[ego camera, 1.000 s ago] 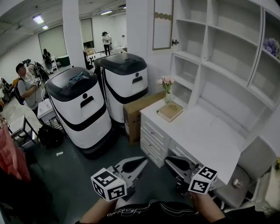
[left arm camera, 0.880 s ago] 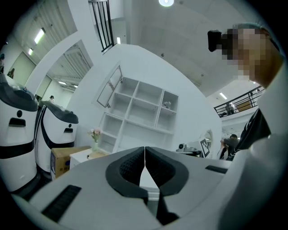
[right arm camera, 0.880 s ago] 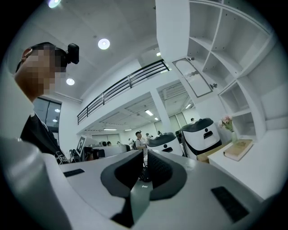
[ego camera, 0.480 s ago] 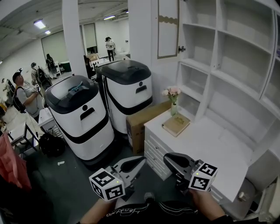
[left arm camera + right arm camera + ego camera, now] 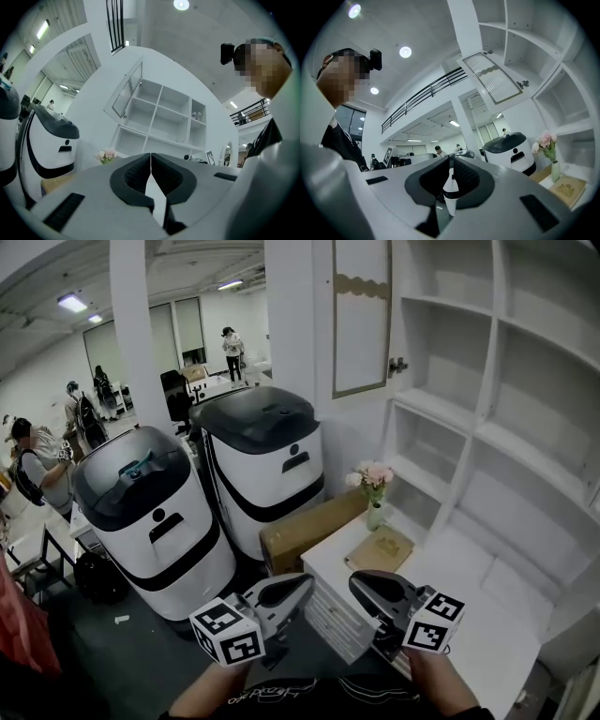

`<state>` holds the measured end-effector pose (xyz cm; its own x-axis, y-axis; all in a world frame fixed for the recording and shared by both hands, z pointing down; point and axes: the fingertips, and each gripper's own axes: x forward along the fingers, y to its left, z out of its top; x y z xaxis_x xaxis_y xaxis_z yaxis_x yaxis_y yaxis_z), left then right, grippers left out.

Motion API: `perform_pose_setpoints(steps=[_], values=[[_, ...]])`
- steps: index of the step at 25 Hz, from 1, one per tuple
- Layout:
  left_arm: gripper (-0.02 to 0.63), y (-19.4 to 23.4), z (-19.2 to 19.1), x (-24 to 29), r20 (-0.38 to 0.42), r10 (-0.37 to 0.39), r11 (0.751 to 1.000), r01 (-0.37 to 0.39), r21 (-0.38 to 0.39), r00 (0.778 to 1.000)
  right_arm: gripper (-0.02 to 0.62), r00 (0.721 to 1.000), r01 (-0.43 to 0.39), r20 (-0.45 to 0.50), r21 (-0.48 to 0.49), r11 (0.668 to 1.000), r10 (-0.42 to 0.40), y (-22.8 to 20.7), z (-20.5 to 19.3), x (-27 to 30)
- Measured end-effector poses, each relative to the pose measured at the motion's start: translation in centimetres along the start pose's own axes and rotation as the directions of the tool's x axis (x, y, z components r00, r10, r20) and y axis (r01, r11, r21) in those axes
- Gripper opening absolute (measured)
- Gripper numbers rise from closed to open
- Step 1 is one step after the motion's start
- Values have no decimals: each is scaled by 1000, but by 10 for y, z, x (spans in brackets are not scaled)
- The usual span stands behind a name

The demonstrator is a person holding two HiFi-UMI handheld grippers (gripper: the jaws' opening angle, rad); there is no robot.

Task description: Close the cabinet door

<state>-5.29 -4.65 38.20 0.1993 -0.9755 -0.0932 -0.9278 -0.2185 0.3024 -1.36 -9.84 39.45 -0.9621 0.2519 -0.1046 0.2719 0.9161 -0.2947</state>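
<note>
Head view showed the cabinet door (image 5: 361, 320) standing open at the upper left of the white shelf unit (image 5: 487, 381), high above the worktop (image 5: 469, 615) and well apart from both tools. A small knob (image 5: 398, 365) was seen at the door's lower right edge, on the side next to the shelves. The hinge line could not be made out.

The left hand-held gripper (image 5: 302, 585) and the right hand-held gripper (image 5: 361, 582) were held low in front of the person, side by side. In each gripper view the jaws were seen pressed together with nothing between them.

The door was judged to be a light, stiff framed panel that would swing freely on its hinges, so little force would be called for. Its inner pane looked translucent and may be fragile, and was best left untouched. The knob was judged small and hard, and likely to slip between the pads. A push on the solid frame near the knob edge, with the jaws kept closed, was judged the safer hold. A vase of flowers (image 5: 373, 486) and a book (image 5: 380, 547) on the worktop below were to be kept clear of.
</note>
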Motion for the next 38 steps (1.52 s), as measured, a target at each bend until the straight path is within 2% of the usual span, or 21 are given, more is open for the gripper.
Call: perform_pose_setpoints(steps=[5,10,17,19,21,23,28,31,34,38], values=[[25,38,20,38,24,-44,998,45,-34,999,57,1000,-1,0,-50,999,1,-48,24,27],[25,75,42,56,48,-70,996,72,-51,996,57,999,-3,43,-25,1000,4,-77,42,49],[26,138,81,86,103,-160,974,174,-144,982,57,993,72,93,-30,997,-69,-127,68,78],[26,157,104,95,121,-182,973,196,-120,976,57,987,112,119,-33,993,-107,-142,81,85],[28,173,130,104,127,-201,976,209,-57,971,57,978,162,143,-44,986,-154,-158,97,90],[32,184,159,113,141,-254,965,260,-23,957,57,970,193,166,-62,979,-180,-167,114,97],[82,206,224,131,205,-440,886,460,-62,874,57,949,293,169,-173,940,-265,-180,143,112],[115,220,263,143,236,-533,826,560,-66,813,57,929,359,170,-202,911,-328,-186,147,110],[116,243,300,160,263,-604,749,649,-135,752,57,907,416,167,-222,882,-386,-195,144,110],[137,266,354,184,375,-661,615,756,-226,650,57,876,483,150,-227,846,-459,-204,141,109]])
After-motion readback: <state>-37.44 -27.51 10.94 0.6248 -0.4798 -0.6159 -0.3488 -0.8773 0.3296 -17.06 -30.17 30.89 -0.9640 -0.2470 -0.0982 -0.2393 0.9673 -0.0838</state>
